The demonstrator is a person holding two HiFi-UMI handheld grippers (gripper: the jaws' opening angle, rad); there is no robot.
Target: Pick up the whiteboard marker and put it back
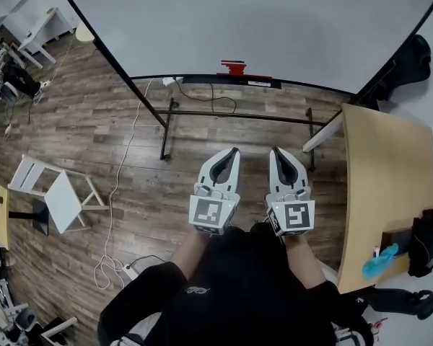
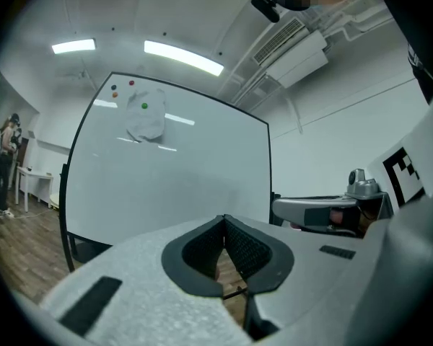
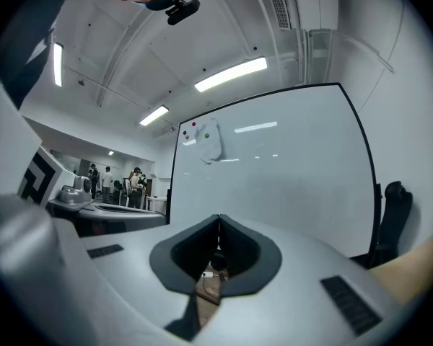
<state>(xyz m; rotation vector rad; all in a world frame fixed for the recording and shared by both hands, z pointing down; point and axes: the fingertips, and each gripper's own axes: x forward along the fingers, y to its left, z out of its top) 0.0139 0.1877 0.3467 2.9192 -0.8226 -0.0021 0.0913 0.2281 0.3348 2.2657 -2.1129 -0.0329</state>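
Note:
In the head view a large whiteboard (image 1: pixel 260 20) stands ahead, with a dark tray (image 1: pixel 224 80) along its lower edge. A small red object (image 1: pixel 233 68) sits on that tray; I cannot make out a marker for certain. My left gripper (image 1: pixel 234 151) and right gripper (image 1: pixel 274 150) are held side by side at waist height, well short of the board, both pointing at it. The left gripper (image 2: pixel 224 218) has its jaws touching at the tips with nothing between them. The right gripper (image 3: pixel 218 218) is shut and empty too.
The whiteboard's black stand (image 1: pixel 234 114) and a cable (image 1: pixel 126 164) lie on the wooden floor between me and the board. A wooden table (image 1: pixel 390 186) at the right carries a blue item (image 1: pixel 380 260) and a black one (image 1: pixel 424 240). A white chair (image 1: pixel 54 193) stands at the left.

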